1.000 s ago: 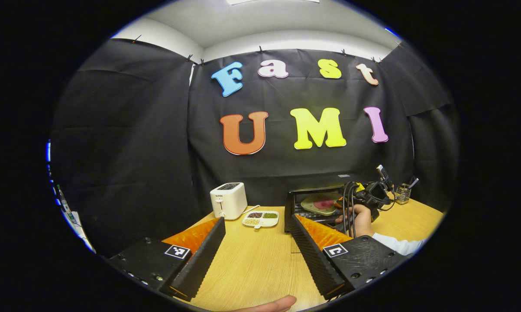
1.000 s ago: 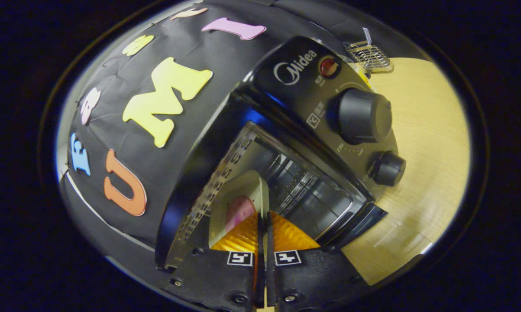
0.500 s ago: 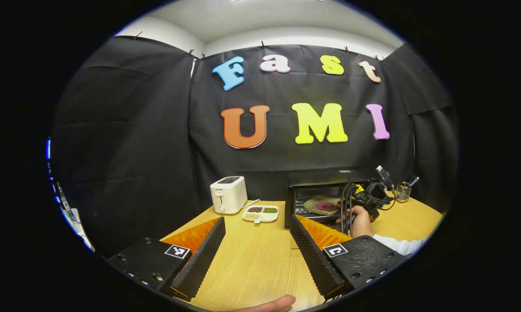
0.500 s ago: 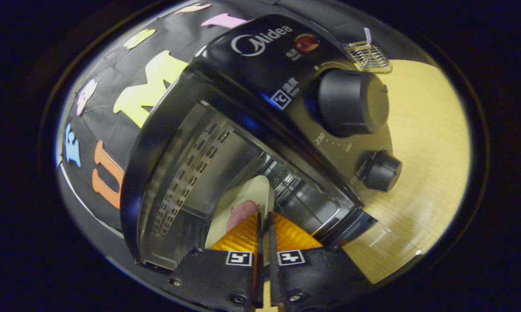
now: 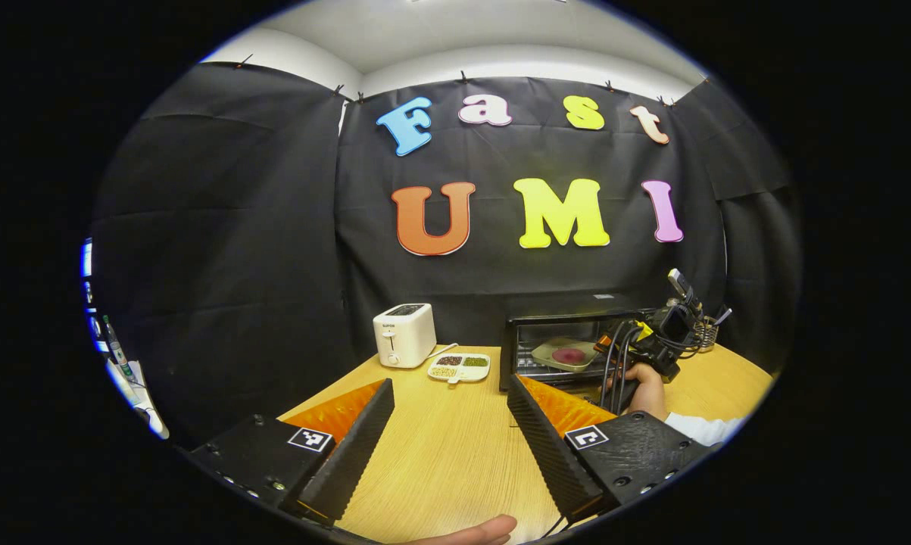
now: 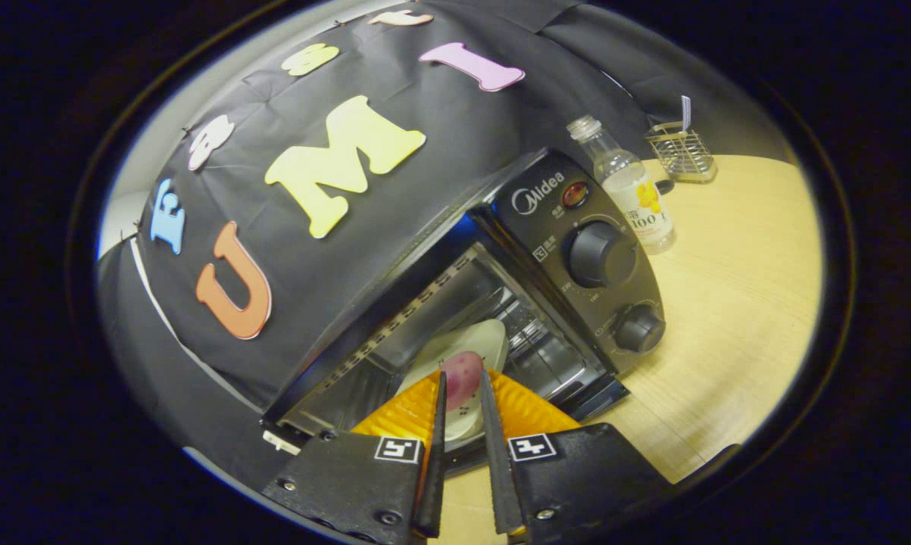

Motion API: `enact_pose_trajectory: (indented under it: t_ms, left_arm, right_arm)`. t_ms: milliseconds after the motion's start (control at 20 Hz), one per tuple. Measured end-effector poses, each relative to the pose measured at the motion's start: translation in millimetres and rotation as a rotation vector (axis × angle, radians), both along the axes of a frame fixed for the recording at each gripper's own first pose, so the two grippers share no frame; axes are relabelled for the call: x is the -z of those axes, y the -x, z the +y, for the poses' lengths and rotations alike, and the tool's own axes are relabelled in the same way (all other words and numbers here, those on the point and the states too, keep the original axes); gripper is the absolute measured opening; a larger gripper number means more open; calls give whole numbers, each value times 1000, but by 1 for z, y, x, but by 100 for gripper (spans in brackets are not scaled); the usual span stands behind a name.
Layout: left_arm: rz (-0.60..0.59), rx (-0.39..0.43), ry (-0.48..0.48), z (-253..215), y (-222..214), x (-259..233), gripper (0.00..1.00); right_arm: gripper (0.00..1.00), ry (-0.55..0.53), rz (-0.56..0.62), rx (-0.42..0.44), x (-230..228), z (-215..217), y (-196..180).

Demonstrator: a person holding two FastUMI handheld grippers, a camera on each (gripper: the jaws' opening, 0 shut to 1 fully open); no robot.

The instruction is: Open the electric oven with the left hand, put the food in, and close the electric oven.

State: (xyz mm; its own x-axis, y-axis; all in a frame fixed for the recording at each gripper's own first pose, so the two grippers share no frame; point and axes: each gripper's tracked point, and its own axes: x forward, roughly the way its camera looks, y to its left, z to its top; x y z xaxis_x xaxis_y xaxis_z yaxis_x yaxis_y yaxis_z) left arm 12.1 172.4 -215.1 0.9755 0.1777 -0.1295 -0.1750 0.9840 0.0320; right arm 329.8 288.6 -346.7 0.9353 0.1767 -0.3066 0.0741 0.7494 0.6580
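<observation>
The black electric oven (image 5: 569, 322) stands open at the back of the table, right of centre. A pale plate (image 5: 566, 353) with a pink piece of food (image 5: 568, 355) lies on the rack inside. My left gripper (image 5: 450, 384) hovers open over the table, well short of the oven. A hand (image 5: 647, 382) holds my right gripper (image 5: 603, 350) at the oven mouth. In the right gripper view, my right gripper (image 6: 461, 372) has its fingers a little apart, with the plate (image 6: 493, 341) and food (image 6: 463, 369) seen just past the tips, inside the oven (image 6: 546, 227).
A white toaster (image 5: 404, 345) and a white divided dish (image 5: 459, 366) of beans sit left of the oven. A clear bottle (image 6: 629, 193) and a wire holder (image 6: 682, 147) stand to the oven's right. A thumb (image 5: 478, 530) shows at the wooden table's (image 5: 440, 454) near edge.
The right gripper's fingers have parted and it has drawn back from the oven, leaving the plate inside. The left gripper stays open and has barely moved.
</observation>
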Motion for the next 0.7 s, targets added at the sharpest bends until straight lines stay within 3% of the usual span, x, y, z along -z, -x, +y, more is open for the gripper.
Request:
enact_pose_trajectory:
  t_ms: [350, 400, 550, 600, 650, 700]
  left_arm:
    - [-32, 6, 4, -11, 12, -18, 96]
    - [-32, 6, 5, -11, 13, -18, 96]
    - [-24, 9, 16, -17, 12, -16, 96]
    - [-20, 12, 17, -20, 11, -15, 96]
    - [-16, 15, 15, -22, 10, -15, 96]
    - [-15, 15, 12, -24, 9, -14, 96]
  right_arm:
    - [40, 137, -92, -102, -24, 1, 62]
    - [33, 146, -101, -114, -29, -2, 71]
    - [53, 191, -173, -159, -57, -6, 96]
    - [48, 220, -197, -169, -66, -11, 104]
    - [65, 249, -225, -178, -75, -16, 113]
    - [61, 268, -247, -187, -85, -23, 123]
